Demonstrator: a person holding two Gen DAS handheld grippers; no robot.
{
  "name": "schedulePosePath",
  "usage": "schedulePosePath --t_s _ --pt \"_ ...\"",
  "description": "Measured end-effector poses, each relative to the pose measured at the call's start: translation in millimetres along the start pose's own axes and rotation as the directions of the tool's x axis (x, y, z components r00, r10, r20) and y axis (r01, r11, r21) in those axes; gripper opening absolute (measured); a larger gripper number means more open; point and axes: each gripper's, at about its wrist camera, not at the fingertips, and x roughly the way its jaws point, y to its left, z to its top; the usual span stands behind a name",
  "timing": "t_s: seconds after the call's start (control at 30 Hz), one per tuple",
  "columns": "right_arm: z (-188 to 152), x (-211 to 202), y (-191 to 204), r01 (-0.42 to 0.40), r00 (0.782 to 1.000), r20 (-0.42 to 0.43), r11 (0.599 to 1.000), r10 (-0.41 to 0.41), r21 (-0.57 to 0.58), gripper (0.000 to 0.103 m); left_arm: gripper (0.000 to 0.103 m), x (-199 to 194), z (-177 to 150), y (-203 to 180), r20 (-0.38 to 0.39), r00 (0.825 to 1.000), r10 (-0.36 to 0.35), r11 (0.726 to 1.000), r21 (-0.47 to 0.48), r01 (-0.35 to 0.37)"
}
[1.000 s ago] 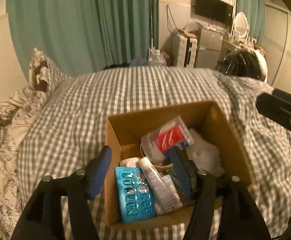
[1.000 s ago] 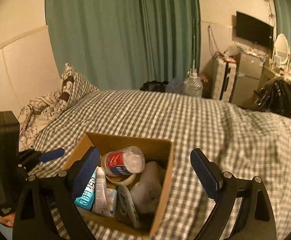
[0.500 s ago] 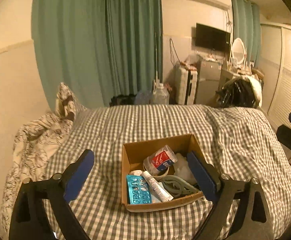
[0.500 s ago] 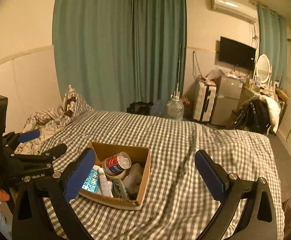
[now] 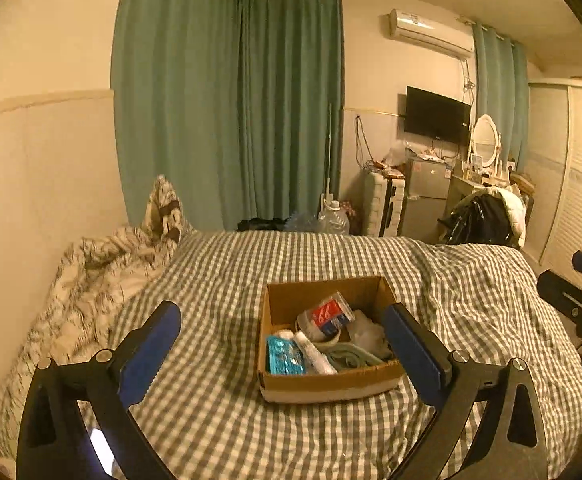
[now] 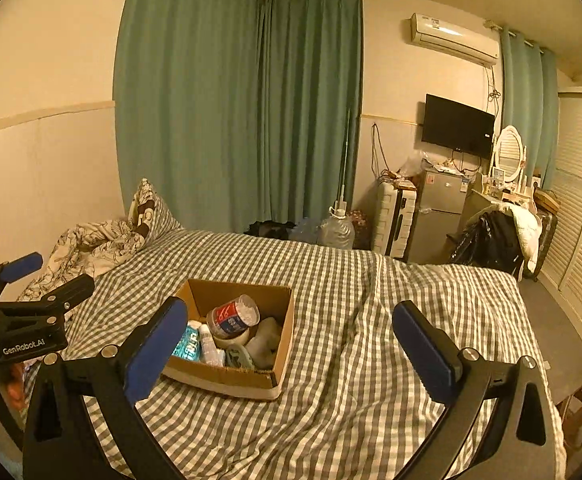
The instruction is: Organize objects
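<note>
An open cardboard box [image 5: 331, 384] [image 6: 227, 378] sits on the checked bedspread [image 5: 219, 280]. It holds a clear jar with a red label [image 5: 325, 316] [image 6: 233, 316], a blue blister pack [image 5: 285, 356], a white tube [image 5: 315, 354], a grey-green strap [image 5: 347, 354] and a white wad [image 5: 367, 330]. My left gripper [image 5: 283, 350] is open and empty, held back from the box on its near side. My right gripper [image 6: 289, 346] is open and empty, back from the box and to its right. The left gripper also shows in the right wrist view [image 6: 27, 316].
A patterned pillow and quilt [image 5: 103, 256] lie at the bed's left by the wall. Beyond the bed stand a water jug [image 6: 337, 230], a white suitcase [image 6: 395, 220], a small fridge [image 6: 439, 216] and a chair piled with clothes [image 6: 499, 236]. Teal curtains hang behind.
Both grippers have pulled up and back from the box, which now looks small and farther off. The left gripper's jaws, close over the box contents before, now stand wide open and empty.
</note>
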Motion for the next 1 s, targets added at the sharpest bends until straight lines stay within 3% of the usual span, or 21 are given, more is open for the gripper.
schedulePosePath --t_s 0.27,0.43,1.0 --pt "-64 31 1 0.01 1.0 -0.009 1.0 -0.009 0.012 0.103 0.103 12 -55 -5 -0.023 0.999 0.032 0.999 -0.015 -0.033" --pt "-94 56 2 0.007 0.996 -0.084 1.0 -0.006 0.014 0.103 0.103 16 -70 -14 -0.033 0.999 0.034 0.999 0.017 -0.034" --pt "-94 55 5 0.007 0.996 -0.084 1.0 -0.006 0.009 0.103 0.103 23 -79 -15 -0.064 0.998 0.029 0.999 0.026 -0.027"
